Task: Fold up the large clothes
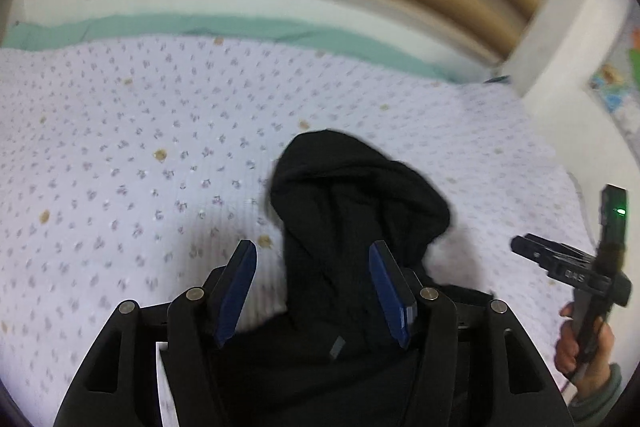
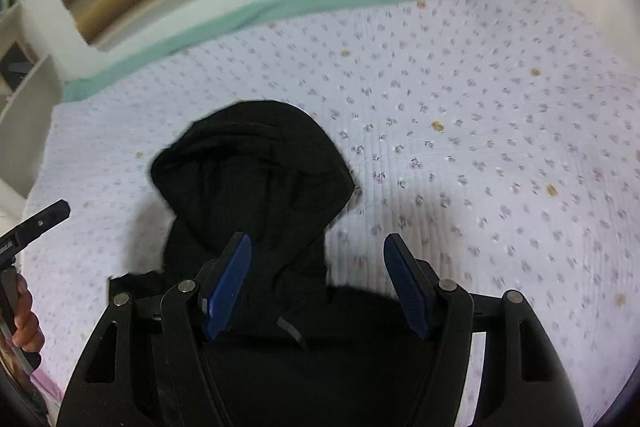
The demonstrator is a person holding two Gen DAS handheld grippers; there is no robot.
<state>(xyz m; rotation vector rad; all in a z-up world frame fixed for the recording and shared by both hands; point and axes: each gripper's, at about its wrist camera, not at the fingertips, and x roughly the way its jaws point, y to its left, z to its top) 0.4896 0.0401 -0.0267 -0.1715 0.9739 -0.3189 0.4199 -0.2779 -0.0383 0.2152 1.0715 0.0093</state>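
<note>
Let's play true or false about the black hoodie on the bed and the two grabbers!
1. The black hooded garment lies on a white quilted bedcover with small flowers. True.
2. The left gripper is clamped on the garment. False: its blue pads stand apart, open.
3. The right gripper is open. True.
4. The bedcover is plain red. False: it is white with a small print.
5. A green sheet shows at the bedcover's far edge. True.
</note>
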